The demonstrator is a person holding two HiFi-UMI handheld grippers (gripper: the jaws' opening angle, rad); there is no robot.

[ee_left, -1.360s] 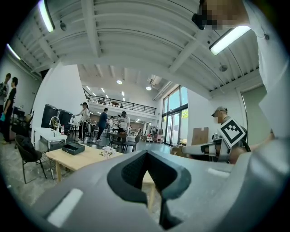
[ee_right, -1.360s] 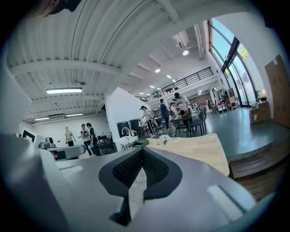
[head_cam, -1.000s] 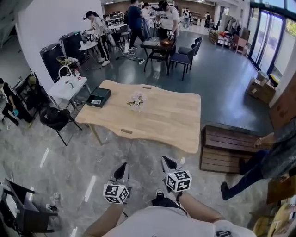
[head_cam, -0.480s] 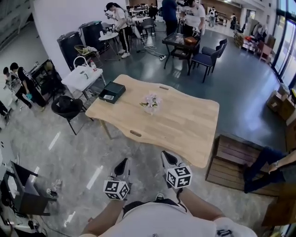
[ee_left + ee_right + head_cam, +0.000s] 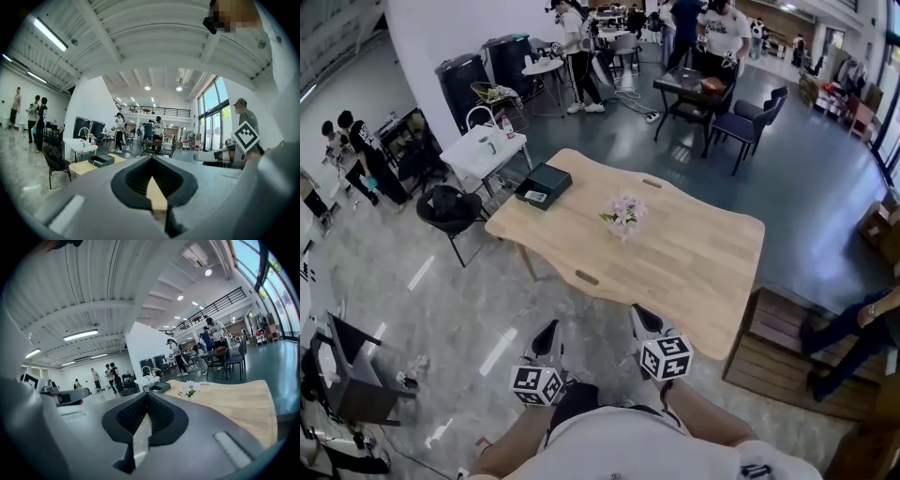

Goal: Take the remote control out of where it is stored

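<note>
A flat black box [image 5: 543, 184] lies at the far left corner of the light wooden table [image 5: 694, 262]; no remote control shows in any view. The same box [image 5: 101, 160] appears small in the left gripper view, and in the right gripper view the box [image 5: 160, 387] sits beside the flowers [image 5: 189, 391]. My left gripper [image 5: 547, 335] and right gripper [image 5: 642, 321] hang close to my body, above the floor and short of the table's near edge. Both are shut with nothing between them, as the left gripper [image 5: 152, 187] and right gripper [image 5: 143, 427] show.
A small bunch of pale flowers [image 5: 623, 215] stands mid-table. Left of the table are a black chair [image 5: 450, 208] and a white side table [image 5: 492, 148]. A wooden pallet bench [image 5: 787, 361] lies at the right, with a person [image 5: 853, 328] beside it. Several people stand at the back.
The table, box and flowers have slid right and slightly nearer in the head view as I move. Both grippers keep their place by my body, still shut.
</note>
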